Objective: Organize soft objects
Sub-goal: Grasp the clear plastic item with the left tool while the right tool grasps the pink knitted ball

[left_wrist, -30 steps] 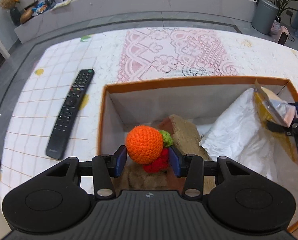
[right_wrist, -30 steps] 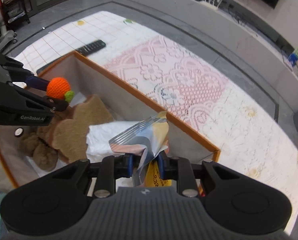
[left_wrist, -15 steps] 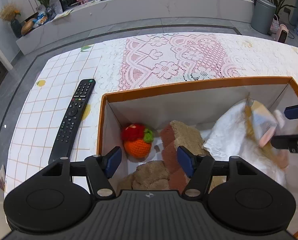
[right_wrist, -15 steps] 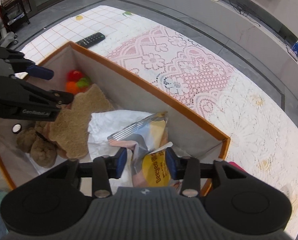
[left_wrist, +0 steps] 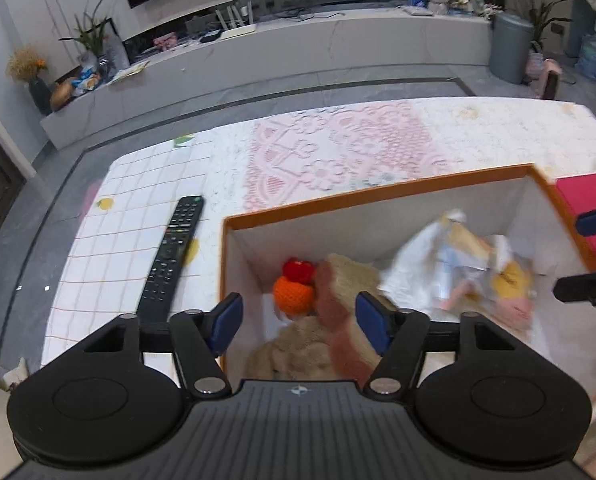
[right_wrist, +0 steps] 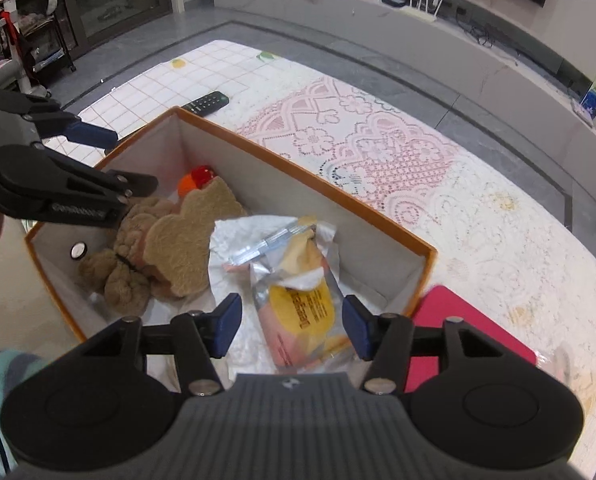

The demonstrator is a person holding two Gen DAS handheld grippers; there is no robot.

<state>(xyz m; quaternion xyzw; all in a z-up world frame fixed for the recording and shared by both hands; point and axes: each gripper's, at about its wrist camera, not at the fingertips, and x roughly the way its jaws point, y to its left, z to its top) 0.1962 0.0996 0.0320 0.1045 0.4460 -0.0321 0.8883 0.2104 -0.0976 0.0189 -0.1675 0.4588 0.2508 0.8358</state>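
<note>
Soft objects are all seen lying inside the orange-rimmed box (right_wrist: 310, 184). Left gripper (left_wrist: 299, 322): jaws apart, nothing between the pads; they have just been closing slightly after opening. Below it the crocheted orange fruit (left_wrist: 293, 296) rests in the box corner, touching the brown plush toy (right_wrist: 169, 248). Right gripper (right_wrist: 291, 326): jaws have just been opening, pads clear of the snack packet (right_wrist: 298, 300), which lies between them on the white cloth (right_wrist: 233, 236). Outside the box, a remote control (left_wrist: 171, 256) lies on the tablecloth (right_wrist: 418, 176); a red item (right_wrist: 446, 308) sits beside the box's right end.
</note>
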